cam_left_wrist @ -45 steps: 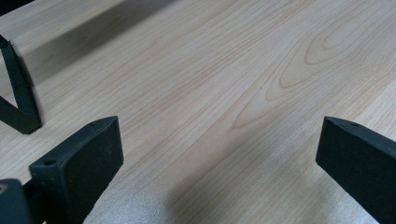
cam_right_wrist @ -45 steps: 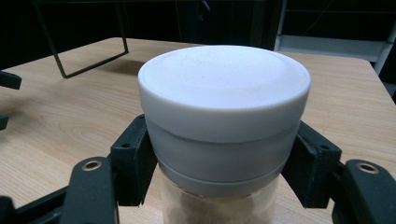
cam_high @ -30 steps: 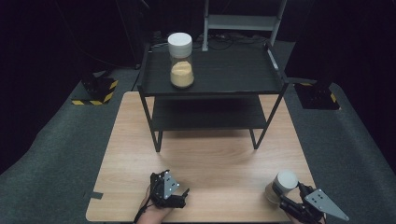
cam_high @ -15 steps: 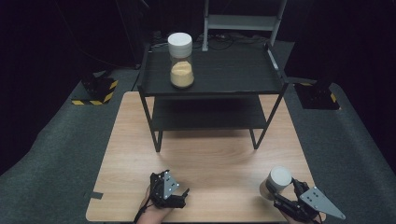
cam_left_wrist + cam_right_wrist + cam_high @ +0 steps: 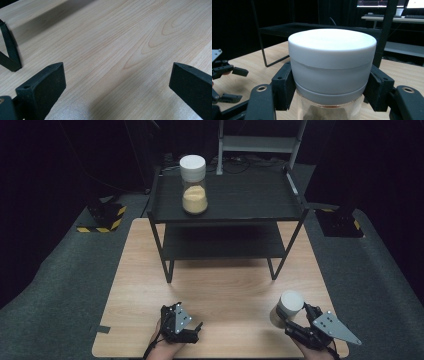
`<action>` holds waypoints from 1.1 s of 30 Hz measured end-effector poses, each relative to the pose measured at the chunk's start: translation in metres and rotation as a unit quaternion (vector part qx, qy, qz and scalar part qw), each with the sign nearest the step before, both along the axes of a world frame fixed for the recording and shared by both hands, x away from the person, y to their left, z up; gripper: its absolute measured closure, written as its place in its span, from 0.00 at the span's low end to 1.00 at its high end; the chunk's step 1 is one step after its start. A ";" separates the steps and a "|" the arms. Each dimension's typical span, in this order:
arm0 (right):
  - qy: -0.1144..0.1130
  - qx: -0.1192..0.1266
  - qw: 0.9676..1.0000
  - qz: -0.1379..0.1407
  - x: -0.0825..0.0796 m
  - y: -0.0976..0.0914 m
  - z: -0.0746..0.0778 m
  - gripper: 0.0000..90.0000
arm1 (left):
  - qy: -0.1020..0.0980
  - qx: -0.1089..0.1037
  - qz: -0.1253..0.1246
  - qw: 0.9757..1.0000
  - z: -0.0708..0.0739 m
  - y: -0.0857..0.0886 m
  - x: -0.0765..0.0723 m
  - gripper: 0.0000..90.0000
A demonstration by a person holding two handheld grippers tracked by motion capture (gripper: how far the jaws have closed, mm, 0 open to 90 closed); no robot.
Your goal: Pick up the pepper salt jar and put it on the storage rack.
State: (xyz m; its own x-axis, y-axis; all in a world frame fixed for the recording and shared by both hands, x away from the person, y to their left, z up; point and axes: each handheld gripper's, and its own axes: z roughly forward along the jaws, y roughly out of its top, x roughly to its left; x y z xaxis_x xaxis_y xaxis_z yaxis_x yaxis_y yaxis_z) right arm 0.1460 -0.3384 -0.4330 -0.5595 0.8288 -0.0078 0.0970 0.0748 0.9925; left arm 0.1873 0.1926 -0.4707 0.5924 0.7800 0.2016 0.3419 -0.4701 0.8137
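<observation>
My right gripper (image 5: pixel 288 318) is shut on a clear jar with a white lid (image 5: pixel 290 304) at the table's front right, held just above the wood. In the right gripper view the black pads (image 5: pixel 284 86) clamp the jar (image 5: pixel 332 57) just under its lid from both sides. My left gripper (image 5: pixel 195 332) rests near the front edge, left of centre, open. Its jaws stand wide apart over bare wood (image 5: pixel 117 77). It also appears at the left of the right gripper view (image 5: pixel 234 84). A second white-lidded jar (image 5: pixel 193 190), half full of tan grains, stands on the black rack's top shelf (image 5: pixel 240 200).
The two-tier black rack stands across the back half of the wooden table (image 5: pixel 225 290), with a lower shelf (image 5: pixel 220 242) and thin legs (image 5: pixel 167 265). Black and yellow weighted bases (image 5: pixel 100 219) sit on the grey floor at either side.
My right gripper has carried the jar a little to the left and upward. The left gripper has stayed where it was.
</observation>
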 end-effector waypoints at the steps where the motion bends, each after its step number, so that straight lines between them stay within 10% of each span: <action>1: -0.001 0.000 1.000 0.001 0.001 0.001 0.001 0.38 | 0.000 0.000 0.000 1.000 0.000 0.000 0.000 0.01; 33: -0.036 0.018 0.999 0.024 0.038 0.035 0.071 0.38 | 0.003 -0.005 -0.010 1.000 0.000 0.004 0.002 0.01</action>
State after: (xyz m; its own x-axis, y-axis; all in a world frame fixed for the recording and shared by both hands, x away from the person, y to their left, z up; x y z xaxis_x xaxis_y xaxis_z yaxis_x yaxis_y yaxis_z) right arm 0.1839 -0.3030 -0.3618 -0.5973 0.8017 -0.0203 0.0224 0.0420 0.9989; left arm 0.1891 0.1965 -0.4705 0.6092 0.7698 0.1905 0.3370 -0.4688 0.8165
